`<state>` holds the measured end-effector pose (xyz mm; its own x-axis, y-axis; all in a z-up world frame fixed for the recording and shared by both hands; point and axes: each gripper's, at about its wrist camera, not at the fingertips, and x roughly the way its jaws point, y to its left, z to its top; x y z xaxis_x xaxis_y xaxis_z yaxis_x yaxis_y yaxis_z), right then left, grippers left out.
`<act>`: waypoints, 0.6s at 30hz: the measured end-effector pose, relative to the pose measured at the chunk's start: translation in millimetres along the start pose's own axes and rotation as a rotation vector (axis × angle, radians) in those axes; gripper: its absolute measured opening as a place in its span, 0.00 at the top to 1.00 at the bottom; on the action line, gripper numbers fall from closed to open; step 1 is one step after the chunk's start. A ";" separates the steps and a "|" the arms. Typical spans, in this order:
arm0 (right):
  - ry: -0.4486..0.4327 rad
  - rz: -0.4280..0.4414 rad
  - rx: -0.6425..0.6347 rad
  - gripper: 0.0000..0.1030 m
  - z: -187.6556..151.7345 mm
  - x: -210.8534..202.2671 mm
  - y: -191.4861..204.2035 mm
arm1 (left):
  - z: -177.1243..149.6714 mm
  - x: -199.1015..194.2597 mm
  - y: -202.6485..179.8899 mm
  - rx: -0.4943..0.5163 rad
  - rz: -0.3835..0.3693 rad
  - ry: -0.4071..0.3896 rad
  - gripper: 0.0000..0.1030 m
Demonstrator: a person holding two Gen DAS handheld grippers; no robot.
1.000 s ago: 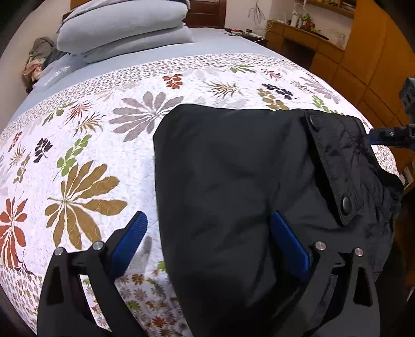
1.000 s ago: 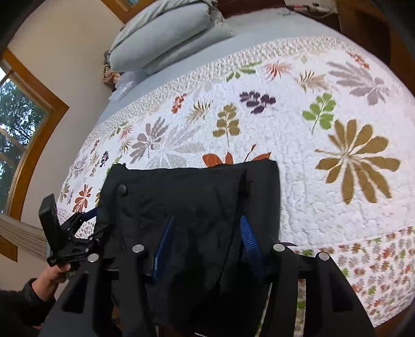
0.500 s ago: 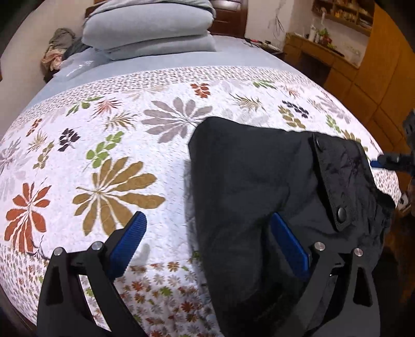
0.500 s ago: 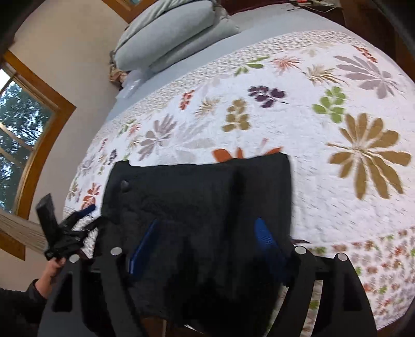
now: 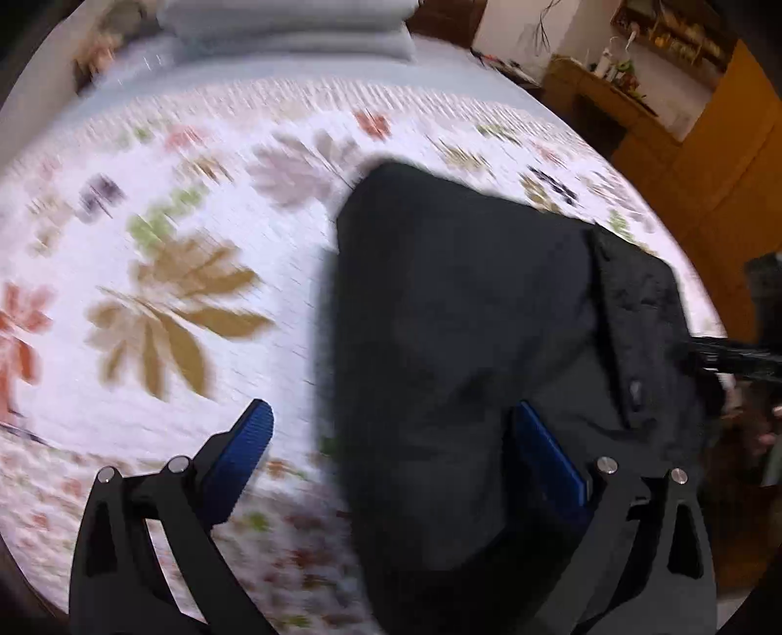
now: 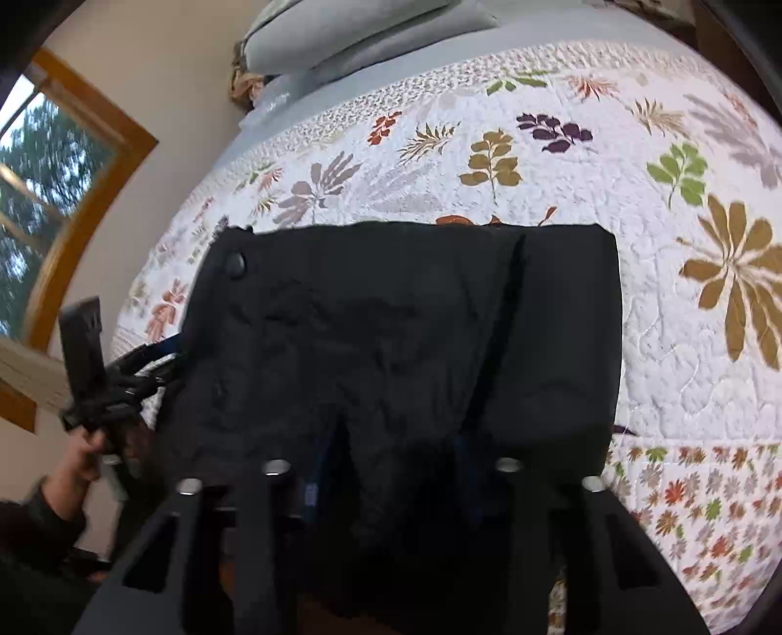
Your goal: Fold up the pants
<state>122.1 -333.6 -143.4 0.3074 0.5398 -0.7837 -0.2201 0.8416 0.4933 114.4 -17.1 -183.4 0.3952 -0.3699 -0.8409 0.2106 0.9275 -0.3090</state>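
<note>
- Floral quilt (image 6: 684, 342) covers the bed; folded black pants (image 6: 391, 332) lie at its near edge, long axis running across both grippers.
- Left gripper (image 5: 391, 449): fingers spread wide, one blue pad on the pants, the other over quilt.
- Right gripper (image 6: 386, 483): jaws have just been closing, pinching the pants' near hem.

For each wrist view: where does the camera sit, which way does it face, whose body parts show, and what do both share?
Left wrist: on the left tool, facing down across the black pants on the floral quilt; no body shows.
Right wrist: on the right tool, its fingers buried in pants fabric; the person's left hand shows.
Shared: pants, quilt, pillows.
</note>
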 end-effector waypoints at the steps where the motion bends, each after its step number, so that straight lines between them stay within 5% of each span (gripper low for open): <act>1: -0.013 0.027 0.025 0.75 1.3 -3.8 -3.3 | -0.7 3.5 -0.1 -0.014 -0.044 0.022 0.05; 3: -0.059 0.072 0.050 0.82 2.2 -16.7 -8.0 | -2.1 9.1 -7.3 -0.027 -0.111 0.054 0.06; 13: -0.063 -0.005 0.037 0.84 -2.9 -37.8 -16.3 | 1.6 15.5 -28.3 0.050 -0.067 0.071 0.06; 16: -0.045 -0.018 0.052 0.80 -6.1 -32.5 -22.3 | 2.6 16.5 -31.9 0.075 -0.044 0.068 0.05; 18: -0.036 -0.019 0.070 0.67 -6.6 -30.6 -27.4 | 4.8 17.3 -31.3 0.080 -0.047 0.069 0.04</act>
<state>112.6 -373.4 -135.4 0.3438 0.5234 -0.7797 -0.1493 0.8502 0.5049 118.9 -52.8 -186.1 0.3215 -0.4055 -0.8557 0.2989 0.9009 -0.3146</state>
